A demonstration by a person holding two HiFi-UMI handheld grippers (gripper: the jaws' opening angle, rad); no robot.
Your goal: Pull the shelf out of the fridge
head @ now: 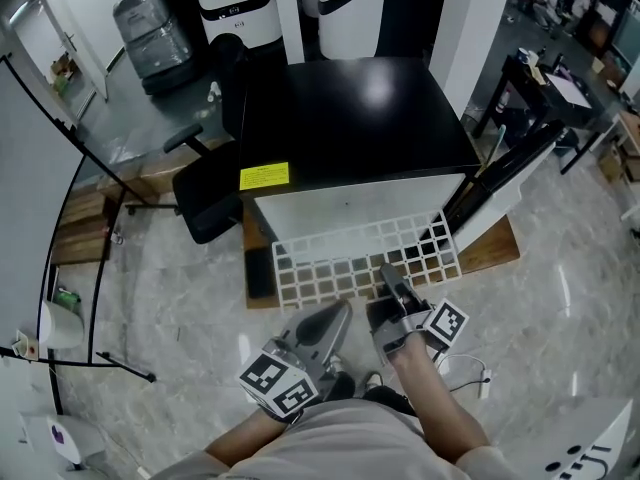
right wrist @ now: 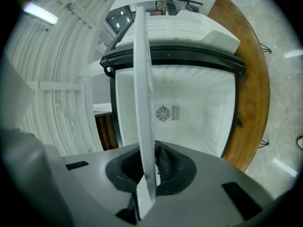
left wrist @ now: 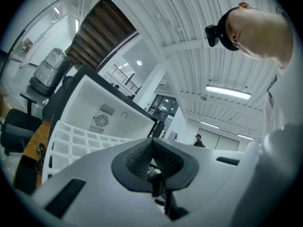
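The white grid shelf (head: 355, 253) sticks far out of the front of the black-topped fridge (head: 350, 118), tilted down toward me. My right gripper (head: 392, 278) is shut on the shelf's front edge. In the right gripper view the shelf (right wrist: 144, 93) runs edge-on between the pads, with the fridge's white inside (right wrist: 199, 110) behind it. My left gripper (head: 338, 316) hangs just in front of the shelf's front edge, jaws together and holding nothing. In the left gripper view, the left gripper (left wrist: 152, 156) points up, with the shelf (left wrist: 75, 138) at its left.
The fridge door (head: 505, 178) stands open at the right. The fridge sits on a wooden platform (head: 495, 250). A black office chair (head: 205, 196) is close on the left. A thin stand (head: 100, 358) crosses the floor at the far left.
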